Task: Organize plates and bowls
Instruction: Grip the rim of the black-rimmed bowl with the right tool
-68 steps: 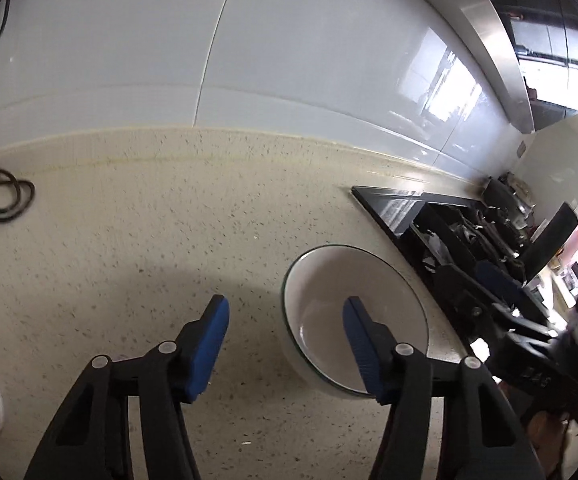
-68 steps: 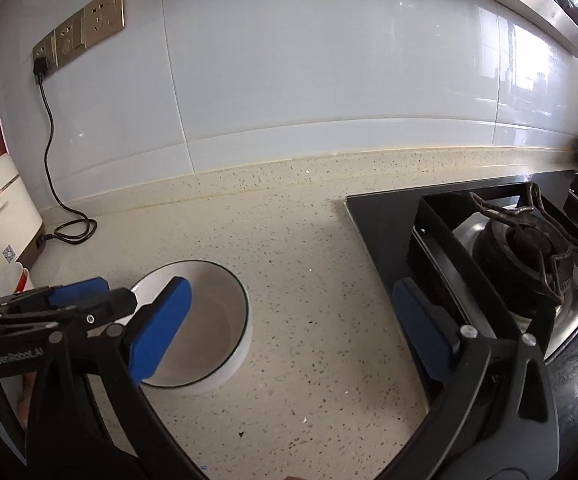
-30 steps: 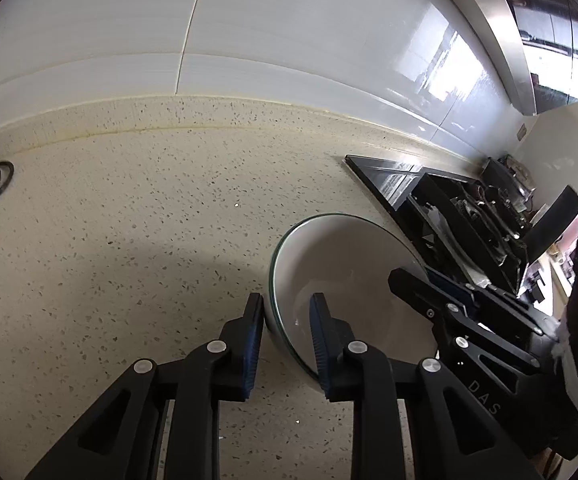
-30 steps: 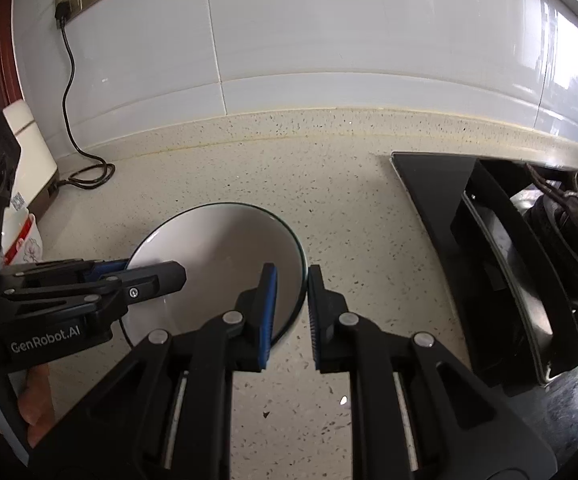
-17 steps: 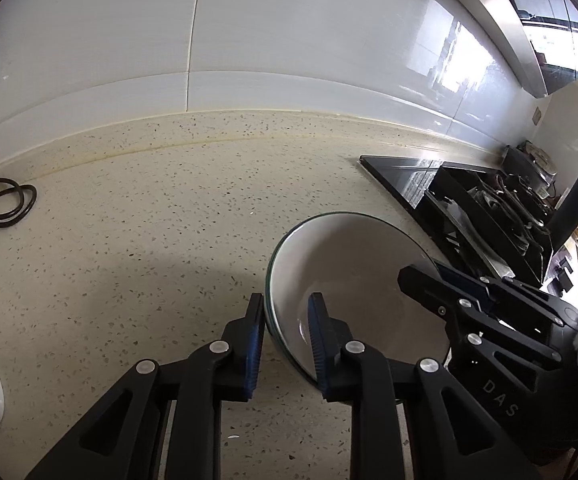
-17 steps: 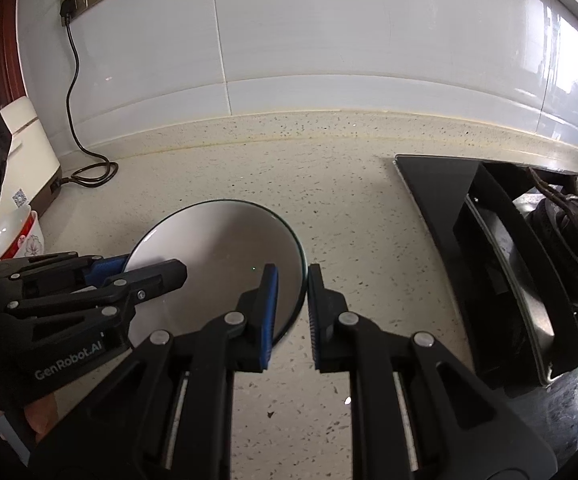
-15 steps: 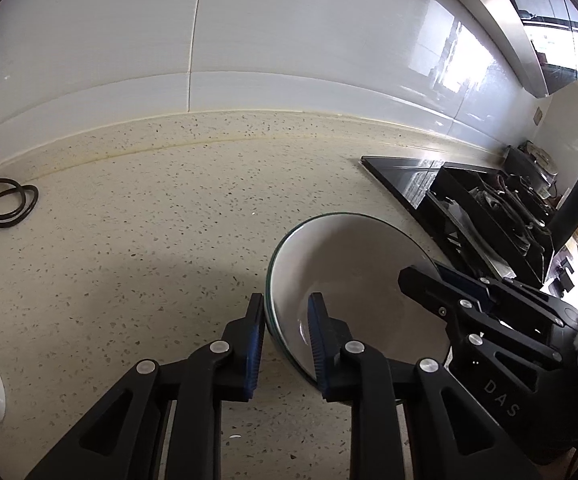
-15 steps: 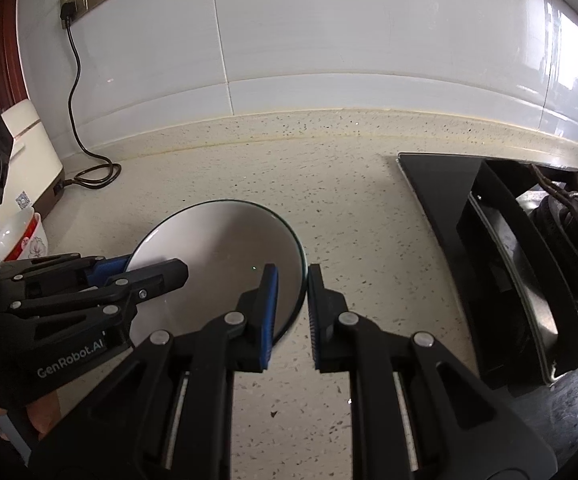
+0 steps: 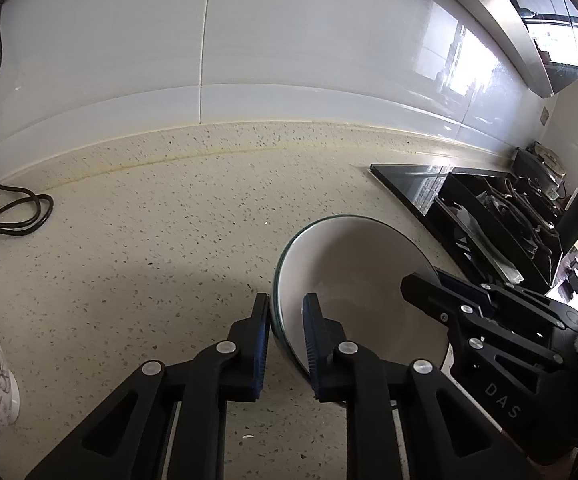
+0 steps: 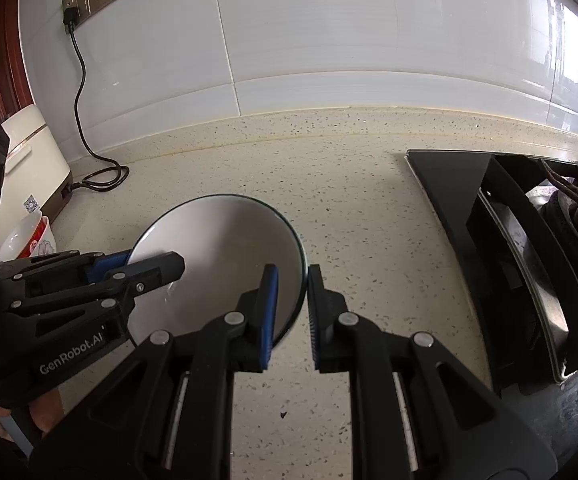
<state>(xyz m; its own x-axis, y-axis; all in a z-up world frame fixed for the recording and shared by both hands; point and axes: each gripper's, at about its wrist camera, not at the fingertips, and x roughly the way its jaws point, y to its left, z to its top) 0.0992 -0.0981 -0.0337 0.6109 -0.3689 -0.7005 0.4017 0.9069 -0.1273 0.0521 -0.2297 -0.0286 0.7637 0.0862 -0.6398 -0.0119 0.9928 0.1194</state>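
The words "GenRobot.AI" are written in grey on the black body of the left gripper (image 10: 155,266), at the lower left of the right wrist view. The letters "DAS" are on the black body of the right gripper (image 9: 421,286), at the lower right of the left wrist view. A small square code sits on the white appliance (image 10: 35,160) at the left; it is too small to read.

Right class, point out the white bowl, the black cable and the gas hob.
white bowl (image 10: 217,240), right wrist view, bare inner wall.
black cable (image 10: 82,92), right wrist view, run hanging down the wall tile.
gas hob (image 10: 441,176), right wrist view, glass corner.
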